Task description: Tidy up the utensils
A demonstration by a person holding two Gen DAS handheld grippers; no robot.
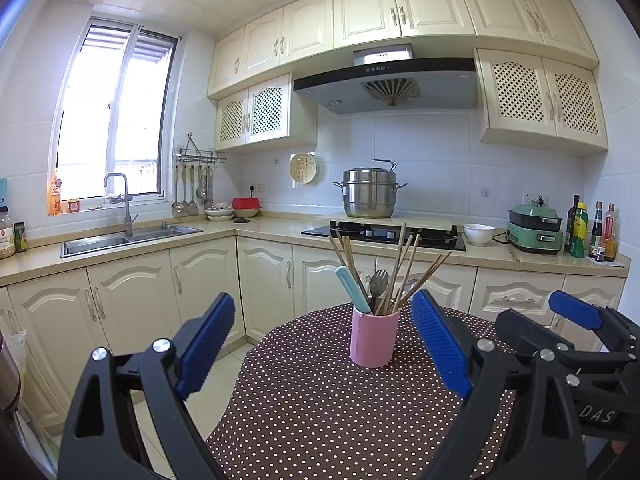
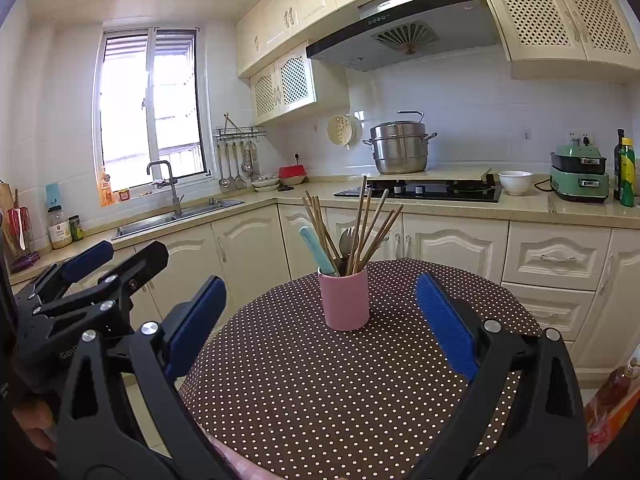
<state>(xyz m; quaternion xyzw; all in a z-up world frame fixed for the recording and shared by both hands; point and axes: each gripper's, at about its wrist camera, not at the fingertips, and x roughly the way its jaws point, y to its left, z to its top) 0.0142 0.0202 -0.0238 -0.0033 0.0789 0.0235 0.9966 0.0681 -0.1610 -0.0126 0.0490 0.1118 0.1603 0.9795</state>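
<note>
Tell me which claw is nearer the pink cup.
Too close to call. The left claw and the right claw are both open, side by side, short of the pink cup on the table, neither touching it.

Two handheld grippers hover side by side short of the pink cup (image 1: 374, 336), both aimed toward it. The left gripper (image 1: 324, 340) has its jaws spread wide, its blue fingers (image 1: 206, 344) flanking the cup from the near side without touching it. The right gripper (image 2: 320, 320) is likewise wide apart and holds nothing, its blue pads (image 2: 446, 324) standing to either side of the cup. Each tool shows at the edge of the other's view. Part of a hand (image 2: 34, 426) grips the left tool, well short of the cup.
</note>
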